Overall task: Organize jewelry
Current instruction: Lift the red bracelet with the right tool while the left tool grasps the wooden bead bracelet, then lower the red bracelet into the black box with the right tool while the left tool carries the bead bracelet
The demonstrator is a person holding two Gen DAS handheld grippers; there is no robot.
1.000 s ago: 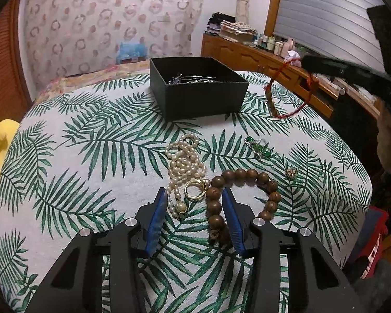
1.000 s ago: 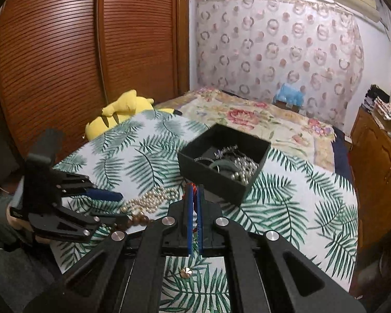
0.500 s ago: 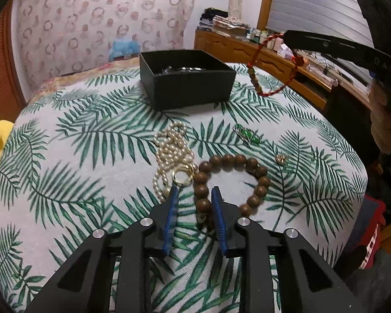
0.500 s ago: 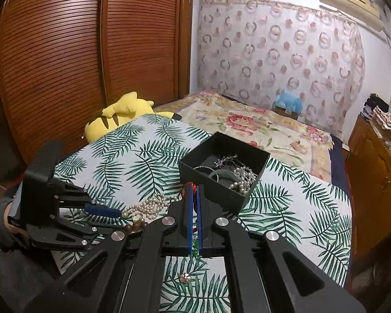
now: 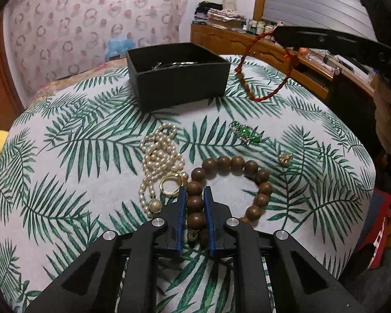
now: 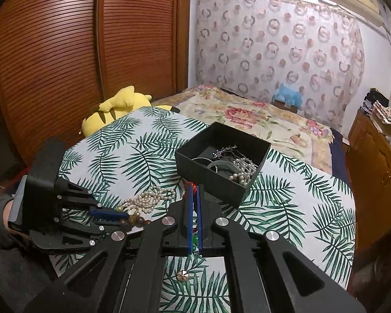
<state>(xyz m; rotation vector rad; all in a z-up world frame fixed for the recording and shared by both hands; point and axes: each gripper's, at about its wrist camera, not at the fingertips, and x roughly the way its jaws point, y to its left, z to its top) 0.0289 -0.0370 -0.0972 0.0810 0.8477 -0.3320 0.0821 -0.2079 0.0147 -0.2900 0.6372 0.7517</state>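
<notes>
Wooden bead bracelet [image 5: 229,182] pinched by left hand-held gripper [image 5: 195,195]; right hand-held gripper [image 6: 194,195] grips red cord bracelet [image 5: 263,70].

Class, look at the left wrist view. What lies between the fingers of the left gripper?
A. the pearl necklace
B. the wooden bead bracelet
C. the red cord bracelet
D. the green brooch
B: the left gripper has its blue pads closed against the brown beads of the wooden bead bracelet; the pearl necklace lies just beside it.
</notes>
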